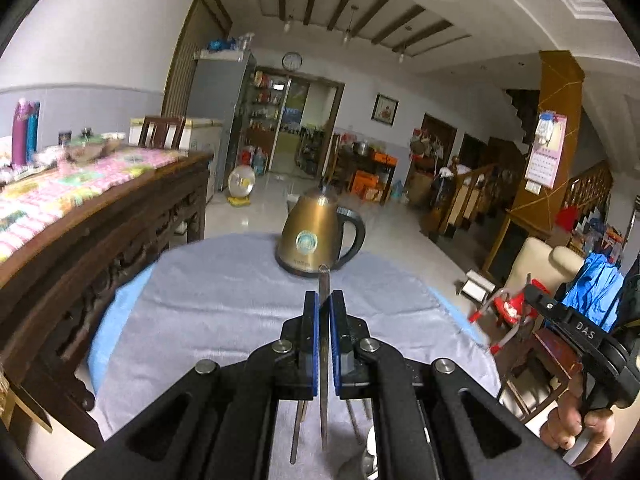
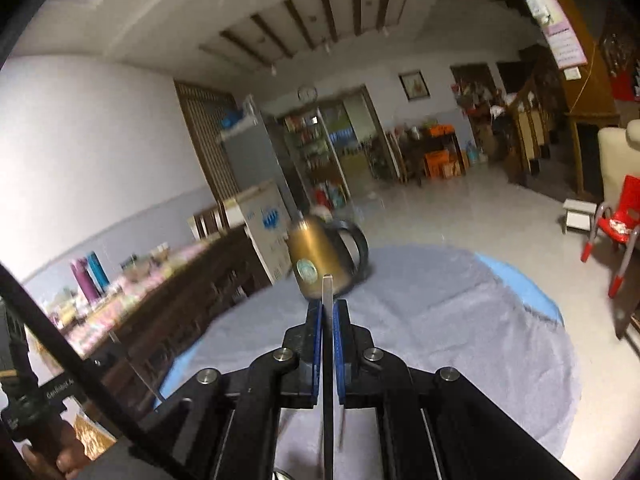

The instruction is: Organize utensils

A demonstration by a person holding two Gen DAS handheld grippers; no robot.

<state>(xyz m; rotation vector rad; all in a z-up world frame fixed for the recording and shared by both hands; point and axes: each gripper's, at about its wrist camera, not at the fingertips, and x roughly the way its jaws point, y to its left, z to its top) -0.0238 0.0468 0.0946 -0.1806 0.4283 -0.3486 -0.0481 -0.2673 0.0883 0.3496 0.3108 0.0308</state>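
Left gripper point(image 1: 324, 300) clamps a thin flat metal utensil point(image 1: 324, 280); right gripper point(image 2: 331, 308) likewise clamps a slim metal utensil handle point(image 2: 328, 288). Both hang above a round grey-clothed table point(image 1: 224, 304) bearing a brass-coloured electric kettle point(image 1: 312, 232).

The left gripper point(image 1: 324, 304) pinches a thin metal utensil point(image 1: 323, 360) between blue fingers point(image 1: 310, 336), above the grey-clothed table point(image 1: 224, 304); a brass kettle point(image 1: 316, 236) stands beyond.

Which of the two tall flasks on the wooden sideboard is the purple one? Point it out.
The flask on the left in the left wrist view is purple; its neighbour, just to the right, is teal.
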